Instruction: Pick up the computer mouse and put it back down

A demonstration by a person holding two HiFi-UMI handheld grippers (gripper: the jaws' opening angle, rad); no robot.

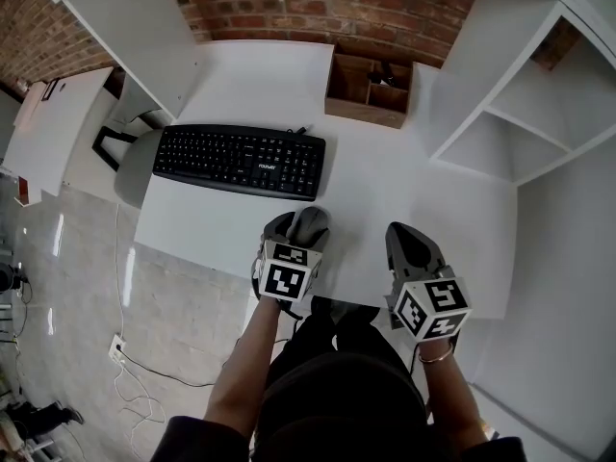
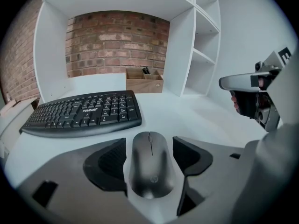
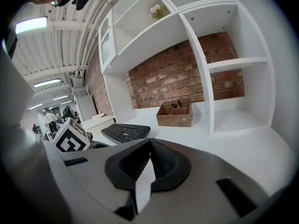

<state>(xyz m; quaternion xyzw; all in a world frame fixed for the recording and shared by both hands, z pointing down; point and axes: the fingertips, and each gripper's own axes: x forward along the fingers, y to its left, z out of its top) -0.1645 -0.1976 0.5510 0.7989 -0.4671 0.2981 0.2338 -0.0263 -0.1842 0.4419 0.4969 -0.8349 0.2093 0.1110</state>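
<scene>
A white desk (image 1: 385,176) seen from above, with a black keyboard (image 1: 241,160) across its middle. The mouse (image 2: 150,167) lies on the desk just in front of the keyboard, near the front edge. Its long axis points away from the person, in line with the left gripper (image 1: 300,227), which reaches over it. The jaws stand apart, one pad at each long side of the mouse. A thin strip of desk shows beside the left pad, so they seem not yet pinched. A squeeze across the width would take it. The right gripper (image 1: 409,243) hangs well to the right, jaws pressed together and empty, so the left is nearer.
</scene>
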